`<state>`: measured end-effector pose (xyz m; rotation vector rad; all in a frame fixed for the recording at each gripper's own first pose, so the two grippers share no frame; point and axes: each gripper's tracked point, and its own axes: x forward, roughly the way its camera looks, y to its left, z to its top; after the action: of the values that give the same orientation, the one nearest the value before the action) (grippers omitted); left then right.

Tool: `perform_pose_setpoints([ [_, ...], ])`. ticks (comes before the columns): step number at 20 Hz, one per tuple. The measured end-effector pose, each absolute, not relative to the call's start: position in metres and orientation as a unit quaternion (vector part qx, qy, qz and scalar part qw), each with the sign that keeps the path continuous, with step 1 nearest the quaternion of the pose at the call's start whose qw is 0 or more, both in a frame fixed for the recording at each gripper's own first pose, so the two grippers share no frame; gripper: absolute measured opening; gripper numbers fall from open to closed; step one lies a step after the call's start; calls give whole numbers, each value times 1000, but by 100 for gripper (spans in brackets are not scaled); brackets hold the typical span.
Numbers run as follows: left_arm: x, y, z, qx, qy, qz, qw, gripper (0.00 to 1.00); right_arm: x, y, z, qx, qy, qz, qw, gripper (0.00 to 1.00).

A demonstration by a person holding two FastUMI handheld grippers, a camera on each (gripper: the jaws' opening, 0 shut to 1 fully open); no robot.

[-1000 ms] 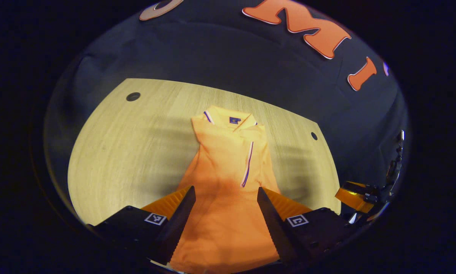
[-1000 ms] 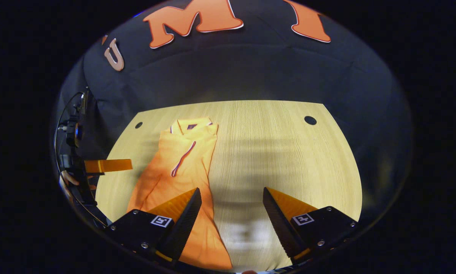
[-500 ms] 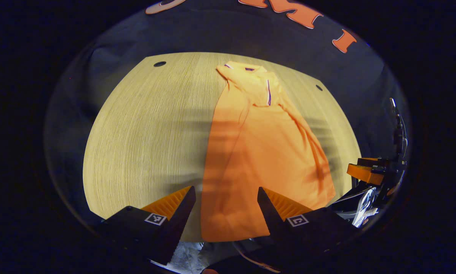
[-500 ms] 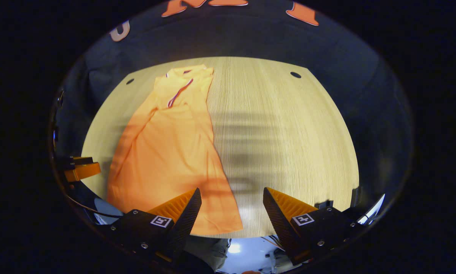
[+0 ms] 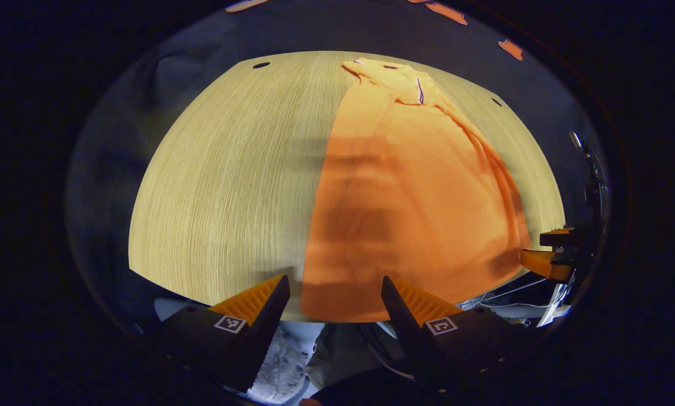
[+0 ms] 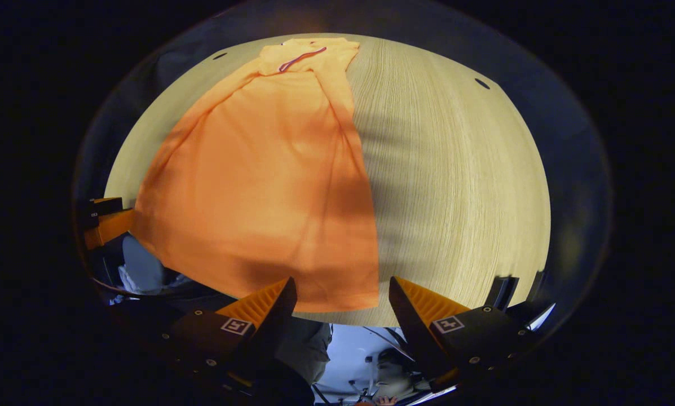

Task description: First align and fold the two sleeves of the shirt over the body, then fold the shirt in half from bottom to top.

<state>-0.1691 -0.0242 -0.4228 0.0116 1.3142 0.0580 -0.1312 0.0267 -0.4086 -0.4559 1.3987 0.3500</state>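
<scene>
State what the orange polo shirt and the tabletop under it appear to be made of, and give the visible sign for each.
Orange polo shirt: soft matte fabric, probably a cotton-type knit; it lies limp with creases and no shine. Tabletop: pale wood or wood-look laminate, smooth; fine straight grain lines run along it, so which of the two stays open.

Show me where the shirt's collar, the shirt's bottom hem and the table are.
collar (image 6: 306, 51), right gripper view, on its striped placket.
bottom hem (image 5: 337, 313), left gripper view, on the near edge.
table (image 5: 224, 180), left gripper view, on bare wood.
</scene>
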Motion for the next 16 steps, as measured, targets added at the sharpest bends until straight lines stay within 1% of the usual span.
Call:
perform_pose_setpoints([
  [4, -174, -28, -439, 8, 629, 29, 777, 99, -131, 24, -421, -208, 642, 159, 721, 100],
  [6, -182, -31, -450, 8, 646, 32, 763, 99, -134, 24, -425, -213, 649, 162, 712, 100],
  [7, -189, -30, -452, 11, 659, 41, 751, 99, -133, 26, -425, -214, 646, 163, 714, 100],
  [8, -184, -32, -451, 17, 648, 38, 760, 99, -134, 26, -427, -215, 649, 165, 711, 98],
  [11, -183, -32, -453, 18, 652, 36, 757, 99, -137, 31, -429, -188, 662, 163, 707, 97],
  [12, -183, -33, -453, 20, 651, 34, 758, 99, -136, 33, -428, -184, 661, 161, 709, 93],
  [15, -184, -33, -455, 20, 660, 35, 750, 99, -138, 35, -430, -197, 656, 176, 707, 91],
  [16, -183, -33, -454, 18, 661, 35, 749, 99, -138, 37, -428, -201, 651, 183, 709, 83],
])
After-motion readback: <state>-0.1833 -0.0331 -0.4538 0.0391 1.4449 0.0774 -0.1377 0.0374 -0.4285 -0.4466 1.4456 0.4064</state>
